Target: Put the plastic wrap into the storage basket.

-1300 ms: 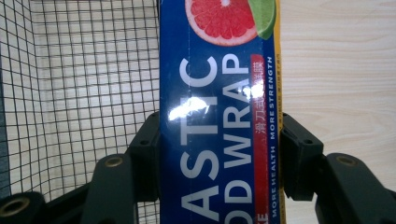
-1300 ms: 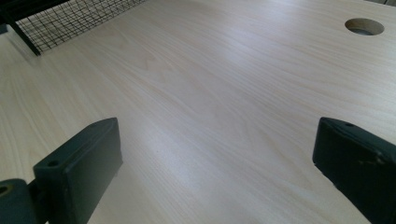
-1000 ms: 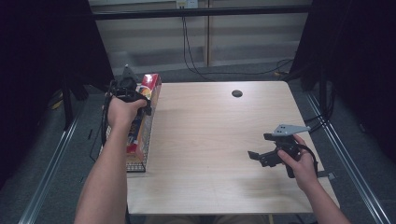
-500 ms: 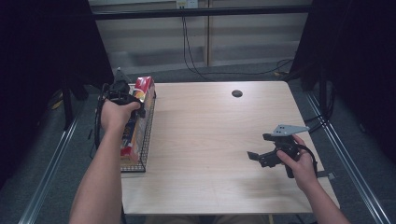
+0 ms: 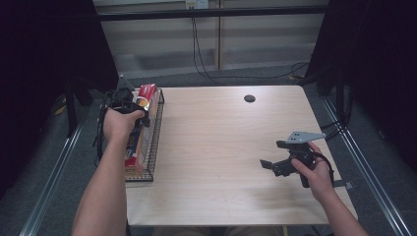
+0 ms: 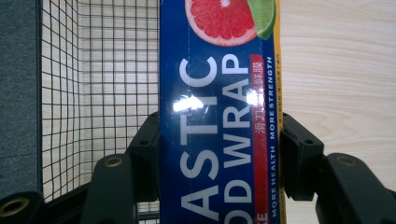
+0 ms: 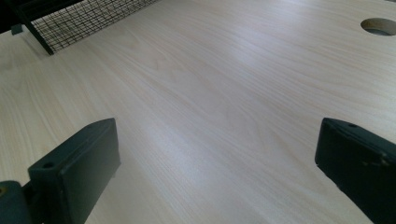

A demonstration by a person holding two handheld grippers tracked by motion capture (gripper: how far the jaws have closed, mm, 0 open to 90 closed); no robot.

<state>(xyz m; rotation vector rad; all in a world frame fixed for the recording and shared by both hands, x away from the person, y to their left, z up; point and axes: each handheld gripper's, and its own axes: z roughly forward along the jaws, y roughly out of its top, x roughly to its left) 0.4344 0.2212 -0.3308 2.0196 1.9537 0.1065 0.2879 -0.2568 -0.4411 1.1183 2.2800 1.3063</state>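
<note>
the left gripper (image 5: 129, 104) is clamped on a long box of plastic wrap (image 5: 140, 129), one jaw pressed against each long side of the box, as the left gripper view shows (image 6: 219, 140). the box (image 6: 219, 116) is dark blue with white lettering, a red strip and a picture of cut grapefruit and lime near its far end. it lies lengthwise over a black wire basket (image 5: 156, 147) that sits on the left edge of the table (image 5: 221, 147), running from the far left corner toward the near left corner; whether the box rests on the basket floor cannot be told. the basket mesh (image 6: 93, 70) is to the left of the box in the left gripper view. the right gripper (image 5: 275, 166) is near the right edge of the table, well apart from the basket, its jaws spread wide over bare wood (image 7: 210, 116) and holding nothing. a round hole (image 5: 250, 98) lies near the far edge of the table.
</note>
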